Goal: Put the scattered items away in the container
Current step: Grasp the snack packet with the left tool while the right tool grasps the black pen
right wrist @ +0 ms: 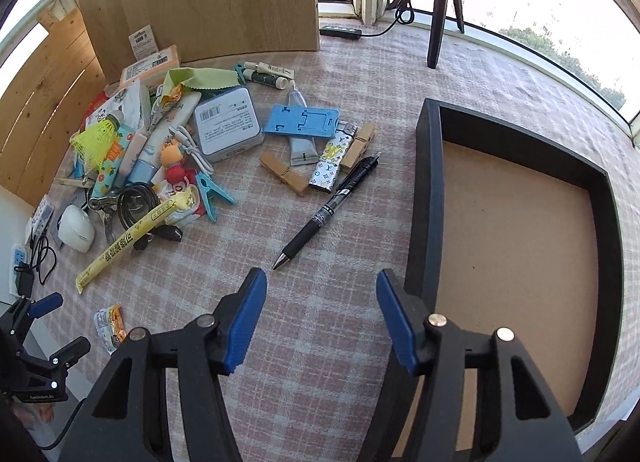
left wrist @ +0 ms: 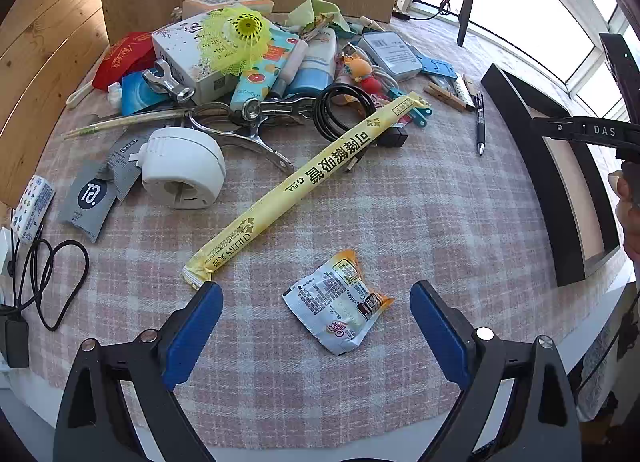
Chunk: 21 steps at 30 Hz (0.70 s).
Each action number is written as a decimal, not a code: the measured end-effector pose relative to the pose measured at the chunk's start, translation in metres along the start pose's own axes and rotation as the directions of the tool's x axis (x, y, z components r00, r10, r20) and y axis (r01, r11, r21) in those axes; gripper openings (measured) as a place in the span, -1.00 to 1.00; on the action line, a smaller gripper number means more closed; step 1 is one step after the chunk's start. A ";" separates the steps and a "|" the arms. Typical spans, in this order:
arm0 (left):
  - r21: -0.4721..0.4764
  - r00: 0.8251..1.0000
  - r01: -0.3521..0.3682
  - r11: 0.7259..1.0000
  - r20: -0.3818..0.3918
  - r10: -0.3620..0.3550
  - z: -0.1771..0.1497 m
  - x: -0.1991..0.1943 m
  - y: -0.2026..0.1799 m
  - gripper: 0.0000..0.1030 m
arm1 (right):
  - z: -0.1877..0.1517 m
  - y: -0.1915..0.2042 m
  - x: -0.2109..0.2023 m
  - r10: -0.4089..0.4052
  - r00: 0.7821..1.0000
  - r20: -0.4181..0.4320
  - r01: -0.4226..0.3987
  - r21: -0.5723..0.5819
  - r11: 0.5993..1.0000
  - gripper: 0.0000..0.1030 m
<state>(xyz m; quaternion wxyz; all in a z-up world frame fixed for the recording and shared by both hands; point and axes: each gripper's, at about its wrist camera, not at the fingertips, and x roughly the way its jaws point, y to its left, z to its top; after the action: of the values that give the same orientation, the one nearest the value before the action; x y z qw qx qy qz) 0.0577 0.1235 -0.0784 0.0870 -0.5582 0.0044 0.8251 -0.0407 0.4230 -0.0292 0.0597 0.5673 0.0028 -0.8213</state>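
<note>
Pink checked cloth is covering the surface [left wrist: 360, 222], which is being lit by sun from the windows behind. Scattered items are being kept in a heap at the far left, with a long yellow straw packet [left wrist: 304, 178] lying out of it and a small snack sachet [left wrist: 340, 302] apart, near the front. The left gripper [left wrist: 316, 322] is being held above that sachet, fingers spread wide and gripping nothing. The right gripper [right wrist: 320, 310] is being held partly open and empty, just past the tip of a black pen [right wrist: 332, 206]. The black-walled container [right wrist: 428, 198] is sitting to the right, with nothing seen inside.
</note>
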 end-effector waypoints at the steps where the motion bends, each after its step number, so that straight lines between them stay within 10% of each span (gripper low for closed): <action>1: -0.016 1.000 -0.009 1.000 -0.004 0.009 0.002 0.002 0.000 0.84 | 0.006 0.003 0.009 -0.005 1.000 -0.016 0.005 0.005 1.000 0.01; 21: -0.187 0.986 -0.013 0.982 -0.164 -0.018 0.013 0.036 -0.010 0.80 | 0.056 -0.001 0.095 -0.093 0.981 -0.170 0.114 0.115 0.987 -0.27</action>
<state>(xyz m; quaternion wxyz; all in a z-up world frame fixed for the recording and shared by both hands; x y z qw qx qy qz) 0.0338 0.1398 -0.1057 0.0345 -0.6304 -0.0670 0.7726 -0.1258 0.4110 -0.0982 -0.0193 0.6348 -0.0139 -0.7723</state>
